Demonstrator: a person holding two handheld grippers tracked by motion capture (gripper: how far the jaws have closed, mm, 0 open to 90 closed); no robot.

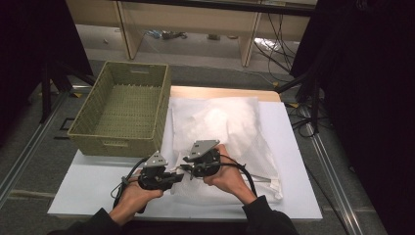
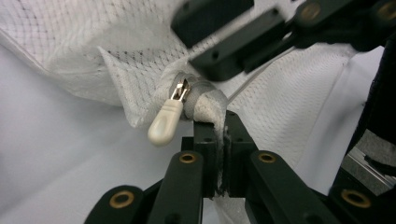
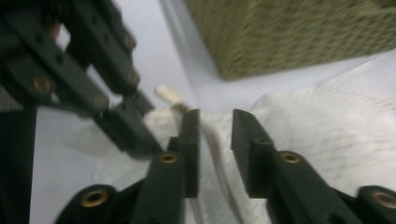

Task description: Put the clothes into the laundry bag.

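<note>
High view: white mesh laundry bag (image 1: 230, 142) lies flat on the white surface (image 1: 88, 188), a white padded item inside it. Wicker basket (image 1: 122, 110) sits just beside its far-left edge, touching or nearly so. Both hands meet at the bag's near-left corner. The zipper detail is too small to read from here.

Left gripper view gives the detail: left gripper (image 2: 223, 156) has its fingers (image 2: 205, 154) clamped tight on the white fabric tape at the end of the zipper, cloth squeezed in the thin slit between them. The cream zipper pull (image 2: 166, 122) hangs free just left of that pinch, not gripped. Its long axis is tilted, metal end up toward the slider, rounded tip down-left in that view. The other gripper is close behind, dark and blurred.

Right gripper view: right gripper (image 3: 215, 140) has its fingers (image 3: 190, 140) partly open, a clear gap, with the bag's white zipper edge running up through the gap. The pads don't appear to press on it. The pull (image 3: 169, 95) is just beyond the left fingertip, pointing away up-left toward the basket (image 3: 289, 32), untouched. This view is blurred. Left gripper's fingers are close in at the left, on the same corner.
</note>
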